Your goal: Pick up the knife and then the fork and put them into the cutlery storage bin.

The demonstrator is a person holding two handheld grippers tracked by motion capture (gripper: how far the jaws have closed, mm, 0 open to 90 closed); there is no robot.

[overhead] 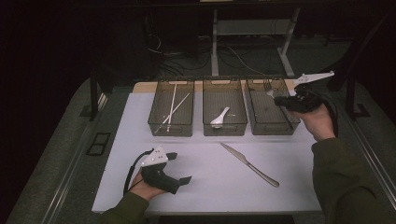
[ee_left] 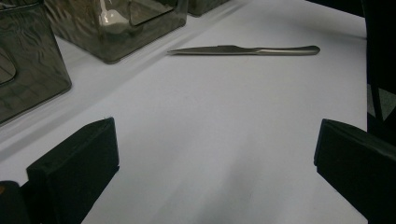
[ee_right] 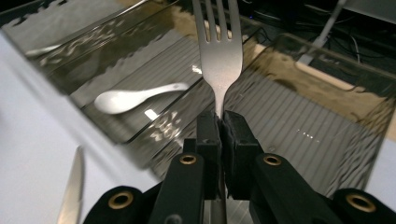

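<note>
My right gripper [overhead: 279, 99] is shut on the handle of a metal fork [overhead: 268, 87] and holds it over the right-hand clear bin [overhead: 261, 122]. In the right gripper view the pads [ee_right: 208, 131] pinch the fork [ee_right: 219, 51] just below its neck, tines pointing away over the bin's ribbed floor [ee_right: 299, 135]. My left gripper [overhead: 181, 167] rests low at the front left of the white mat, open, with nothing between its jaws. From the left gripper view, that gripper [ee_left: 215, 172] faces a table knife [ee_left: 243, 49] lying farther off.
Three clear bins stand in a row at the back of the mat [overhead: 140, 154]. The left bin [overhead: 156, 122] holds white chopsticks [overhead: 172, 108], the middle bin [overhead: 224, 129] a white spoon [overhead: 220, 117]. The knife [overhead: 250, 164] lies in front of the bins.
</note>
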